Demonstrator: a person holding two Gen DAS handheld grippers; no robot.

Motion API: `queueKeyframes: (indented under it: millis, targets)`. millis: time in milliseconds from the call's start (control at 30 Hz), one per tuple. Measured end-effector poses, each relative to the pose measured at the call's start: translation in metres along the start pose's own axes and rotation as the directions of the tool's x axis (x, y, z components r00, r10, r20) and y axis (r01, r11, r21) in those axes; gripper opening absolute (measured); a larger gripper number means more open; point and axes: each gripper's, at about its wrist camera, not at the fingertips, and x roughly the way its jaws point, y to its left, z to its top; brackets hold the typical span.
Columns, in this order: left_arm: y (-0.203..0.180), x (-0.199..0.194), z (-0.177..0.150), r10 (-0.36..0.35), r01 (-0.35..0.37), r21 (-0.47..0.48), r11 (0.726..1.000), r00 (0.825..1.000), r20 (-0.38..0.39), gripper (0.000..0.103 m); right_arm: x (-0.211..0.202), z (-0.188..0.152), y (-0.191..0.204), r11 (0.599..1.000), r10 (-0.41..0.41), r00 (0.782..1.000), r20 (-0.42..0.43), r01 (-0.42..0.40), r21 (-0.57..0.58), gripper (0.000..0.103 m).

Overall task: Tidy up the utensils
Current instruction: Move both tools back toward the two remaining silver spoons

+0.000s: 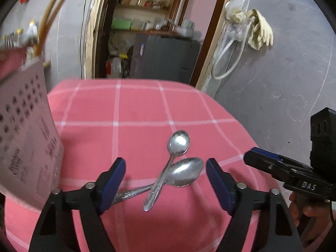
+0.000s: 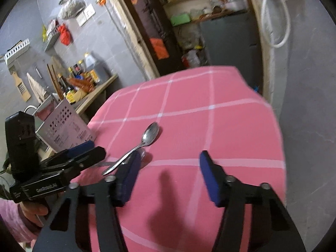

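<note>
Two steel spoons lie crossed on the pink checked tablecloth. The smaller spoon lies over the larger spoon, whose patterned handle runs left under my left gripper's left finger. My left gripper is open and empty, its blue pads either side of the spoons, just above them. My right gripper is open and empty over the cloth, to the right of the spoons; it shows at the right edge of the left wrist view. In the right wrist view one spoon shows clearly and the left gripper sits at its handle.
A pale perforated utensil holder stands on the table's left side, also in the right wrist view. Behind the table are a grey wall, an open doorway with shelves and a counter with bottles.
</note>
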Motion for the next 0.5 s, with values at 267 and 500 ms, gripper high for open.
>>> queueKeyframes:
  millis: [267,500]
  targets:
    - [0.012,0.028,-0.006,-0.018,0.013,-0.039,0.999,0.99,-0.138,0.05,0.037,-0.005,0.014,0.997,0.073,0.993,-0.092,-0.074,0.0,0.023]
    - [0.013,0.035,-0.007,-0.027,0.021,-0.036,0.999,0.986,-0.164,0.043,0.056,-0.003,0.024,0.994,0.113,0.984,-0.139,-0.111,0.022,0.016]
